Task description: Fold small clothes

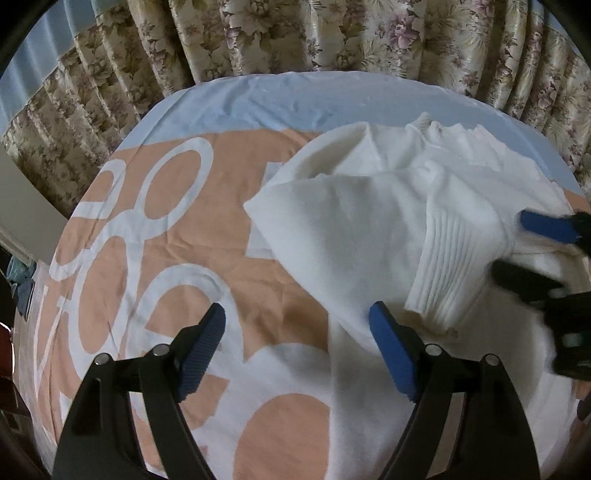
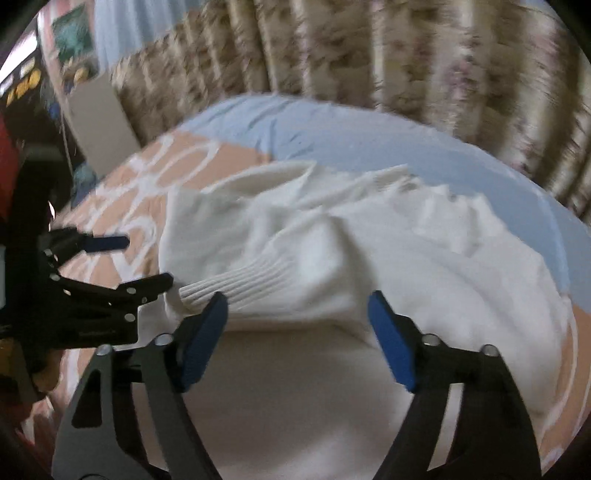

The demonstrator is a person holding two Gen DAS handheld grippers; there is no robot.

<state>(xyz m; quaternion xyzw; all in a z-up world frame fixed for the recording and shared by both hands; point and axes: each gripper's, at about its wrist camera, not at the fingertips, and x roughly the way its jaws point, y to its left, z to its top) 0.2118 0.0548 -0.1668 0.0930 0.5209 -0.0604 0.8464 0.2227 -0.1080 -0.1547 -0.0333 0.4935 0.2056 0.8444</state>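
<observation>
A white knit sweater lies on the bed, partly folded, with a ribbed sleeve cuff laid across its body. My left gripper is open and empty, above the sweater's left edge. My right gripper is open and empty, hovering just over the sleeve, whose ribbed cuff is by its left finger. The right gripper also shows at the right edge of the left wrist view, jaws apart beside the cuff. The left gripper shows at the left of the right wrist view. The right wrist view is motion-blurred.
The bed has an orange-and-white patterned cover and a pale blue sheet at the far side. Floral curtains hang behind the bed. Furniture and clutter stand off the bed's left end.
</observation>
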